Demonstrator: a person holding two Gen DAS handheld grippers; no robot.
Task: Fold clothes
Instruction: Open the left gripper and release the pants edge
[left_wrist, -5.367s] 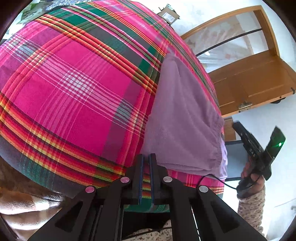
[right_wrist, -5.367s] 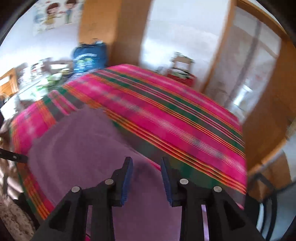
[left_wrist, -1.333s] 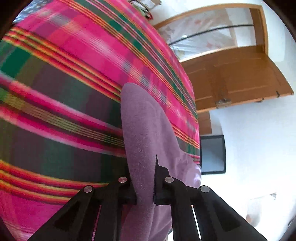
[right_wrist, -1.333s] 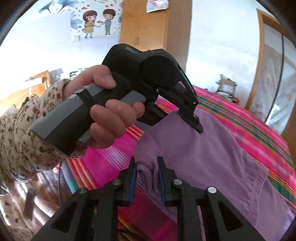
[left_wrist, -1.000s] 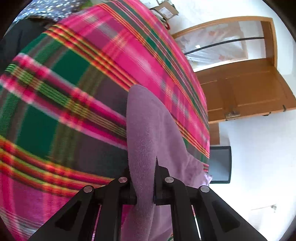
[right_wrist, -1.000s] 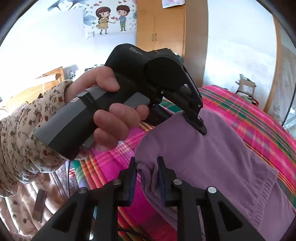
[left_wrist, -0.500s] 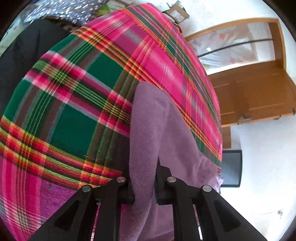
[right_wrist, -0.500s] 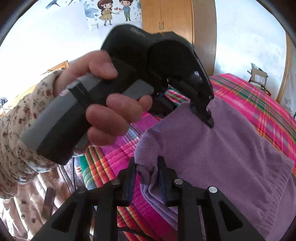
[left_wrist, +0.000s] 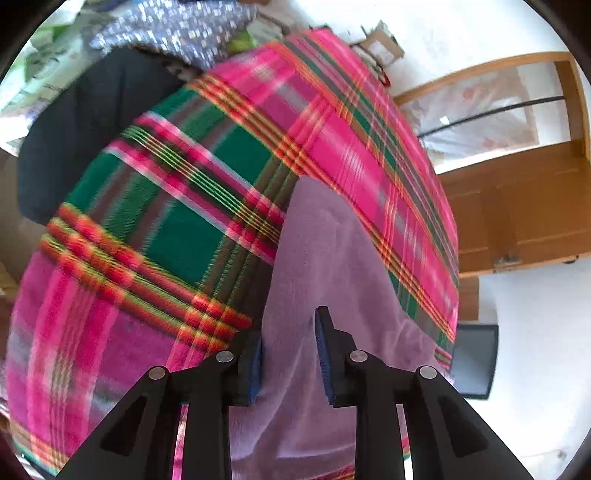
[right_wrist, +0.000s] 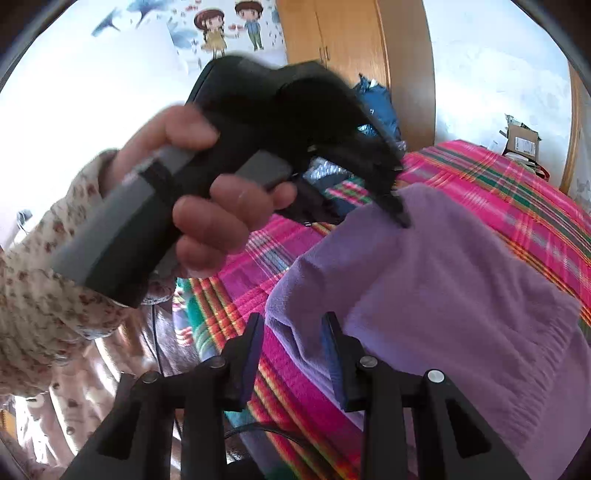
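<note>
Plaid bedspread (left_wrist: 177, 229) in pink and green carries the folded purple garment (left_wrist: 332, 266) at its near right edge. Left gripper (left_wrist: 288, 354) and right gripper (right_wrist: 291, 354): jaws just opened, now spread over the garment's near edge, pads clear of the cloth.

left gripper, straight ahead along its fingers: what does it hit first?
Most likely the purple garment lying right ahead of the open left gripper, with the plaid bedspread under it. Depth is unclear.
</note>
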